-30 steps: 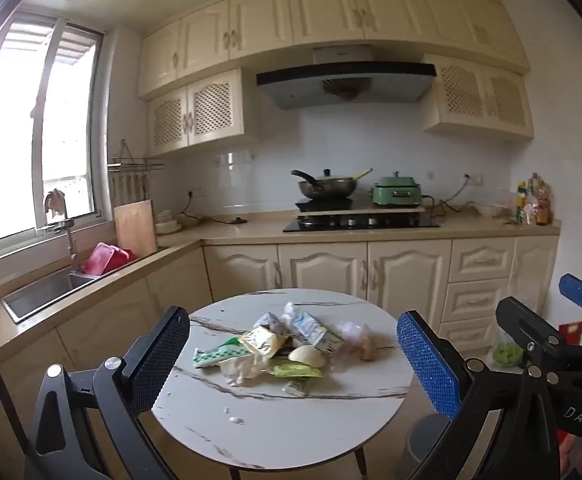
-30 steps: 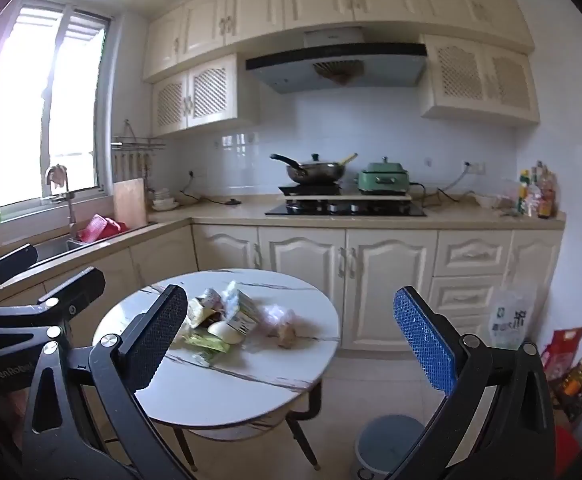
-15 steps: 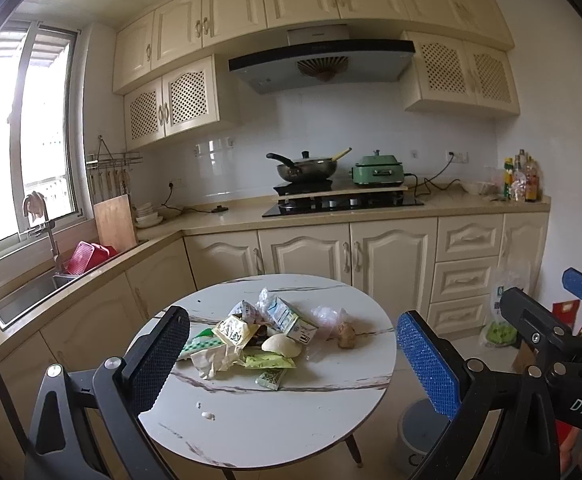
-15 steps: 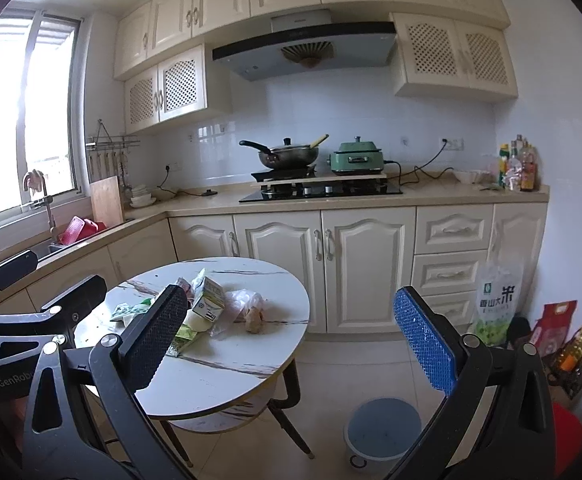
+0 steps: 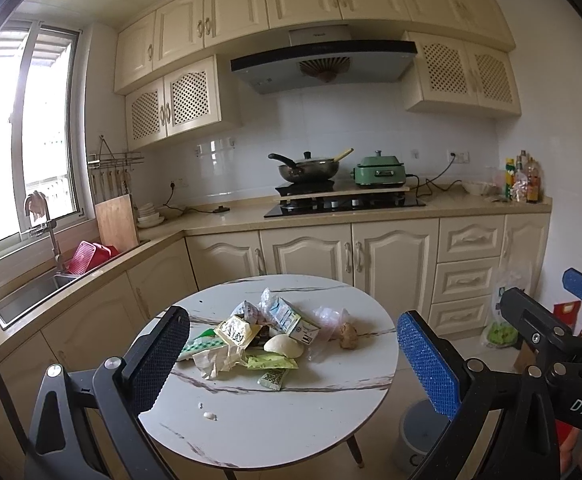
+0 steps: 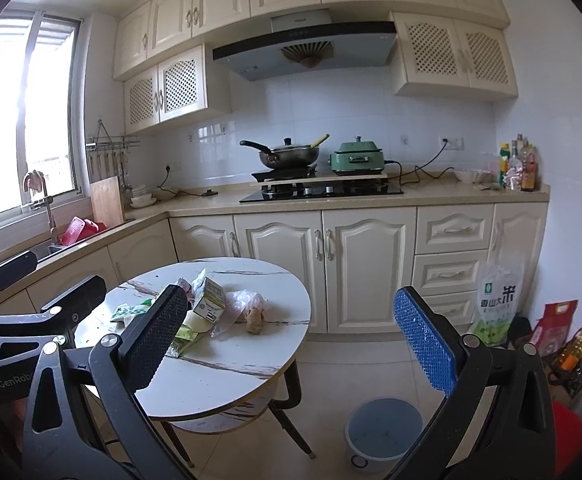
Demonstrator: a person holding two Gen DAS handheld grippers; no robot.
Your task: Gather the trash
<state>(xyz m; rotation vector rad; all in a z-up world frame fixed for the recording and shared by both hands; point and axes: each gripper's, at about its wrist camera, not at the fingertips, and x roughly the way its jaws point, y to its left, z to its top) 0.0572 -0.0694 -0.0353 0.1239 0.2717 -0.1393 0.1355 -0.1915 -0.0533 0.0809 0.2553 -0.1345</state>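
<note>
Marbled round worktop (image 5: 275, 420) with its wrapper heap (image 5: 259, 332) now nearer, left gripper (image 5: 291, 364) and right gripper (image 6: 287, 344) both wide open, empty, nothing collected yet.

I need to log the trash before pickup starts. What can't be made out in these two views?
- Left wrist view: the grey round bin is mostly hidden by the white marble table and a blue finger pad.
- Right wrist view: a black finger pad covers part of the wrapper pile.
- Both views: wrapper print is too small to read.
</note>
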